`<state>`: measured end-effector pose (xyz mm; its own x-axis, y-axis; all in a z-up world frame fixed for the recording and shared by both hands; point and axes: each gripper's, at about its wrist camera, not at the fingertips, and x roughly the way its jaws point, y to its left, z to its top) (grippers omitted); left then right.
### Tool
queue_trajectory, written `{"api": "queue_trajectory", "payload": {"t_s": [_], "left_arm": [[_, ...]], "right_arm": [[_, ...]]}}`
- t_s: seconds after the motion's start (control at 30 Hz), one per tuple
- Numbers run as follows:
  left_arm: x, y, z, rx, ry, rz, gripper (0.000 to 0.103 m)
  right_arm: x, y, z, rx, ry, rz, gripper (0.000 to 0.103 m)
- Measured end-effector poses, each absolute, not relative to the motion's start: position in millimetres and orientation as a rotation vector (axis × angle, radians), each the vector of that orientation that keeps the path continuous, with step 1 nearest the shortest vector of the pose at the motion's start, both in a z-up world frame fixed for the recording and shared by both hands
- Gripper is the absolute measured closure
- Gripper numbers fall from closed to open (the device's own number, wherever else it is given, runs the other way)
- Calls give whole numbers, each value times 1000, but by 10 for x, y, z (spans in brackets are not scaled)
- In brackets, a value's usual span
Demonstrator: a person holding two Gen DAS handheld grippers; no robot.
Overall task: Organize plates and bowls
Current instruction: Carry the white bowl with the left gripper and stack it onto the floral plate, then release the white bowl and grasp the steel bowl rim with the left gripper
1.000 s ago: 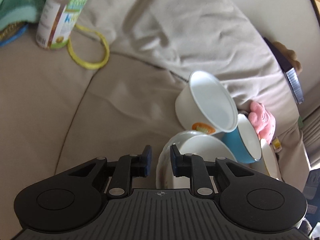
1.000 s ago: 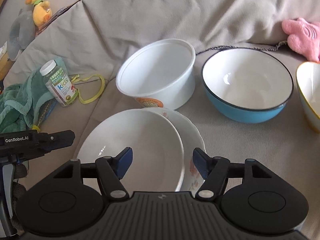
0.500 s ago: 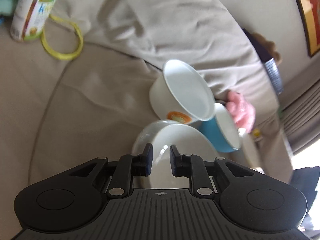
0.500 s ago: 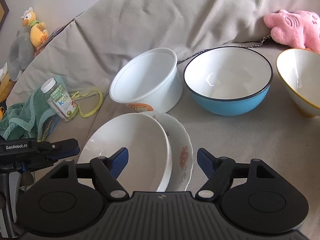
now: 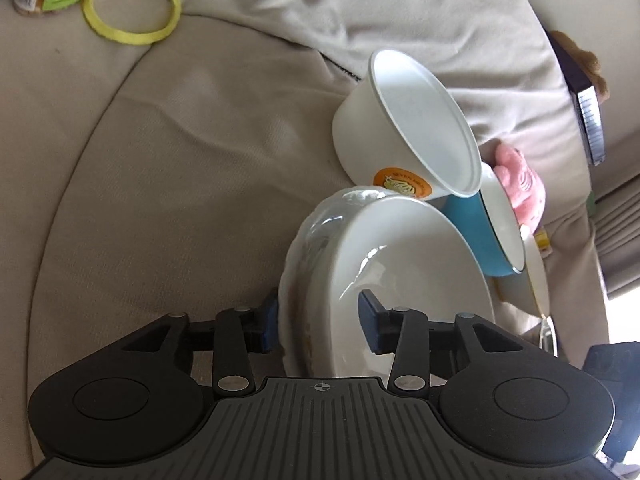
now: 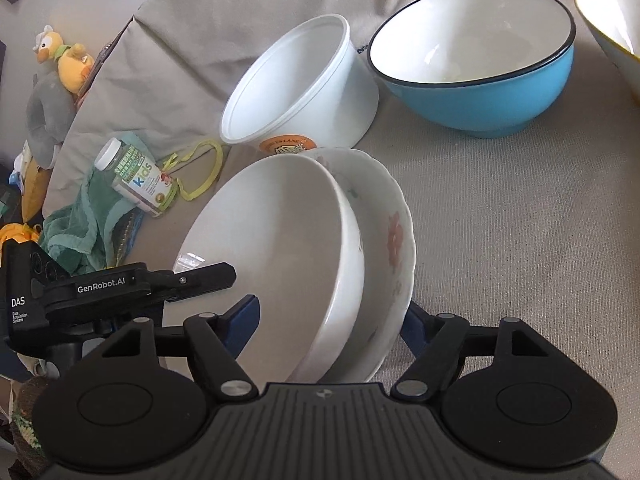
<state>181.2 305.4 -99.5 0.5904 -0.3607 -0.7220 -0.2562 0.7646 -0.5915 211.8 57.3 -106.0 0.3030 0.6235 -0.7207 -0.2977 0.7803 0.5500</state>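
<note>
Glossy white round plate (image 6: pixel 272 248) nested in scalloped floral plate (image 6: pixel 384 240), left gripper (image 5: pixel 318 322) opening astride both rims, right gripper (image 6: pixel 332 320) apart

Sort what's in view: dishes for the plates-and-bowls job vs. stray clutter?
Job: plain white bowl, floral plate, white tub, blue bowl, yellow-rimmed bowl.
Clutter: vitamin bottle, yellow loop, green cloth, pink plush, duck toy.

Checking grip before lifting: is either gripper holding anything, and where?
Nothing held: left gripper, jaws opening, and right gripper only straddle the rims of the stacked dishes.
</note>
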Motion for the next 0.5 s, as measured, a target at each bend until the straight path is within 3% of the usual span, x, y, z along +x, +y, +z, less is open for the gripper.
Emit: {"api": "queue_trajectory", "payload": {"t_s": [0.17,0.5], "left_arm": [[1832,2936,-954,-719,984,-72,44],[1956,2486,-864,-594,1013,-122,46]], "right_arm": [[2104,475,-1027,349,1106,638,30],[2086,62,-1001,373,1055,556,30]]}}
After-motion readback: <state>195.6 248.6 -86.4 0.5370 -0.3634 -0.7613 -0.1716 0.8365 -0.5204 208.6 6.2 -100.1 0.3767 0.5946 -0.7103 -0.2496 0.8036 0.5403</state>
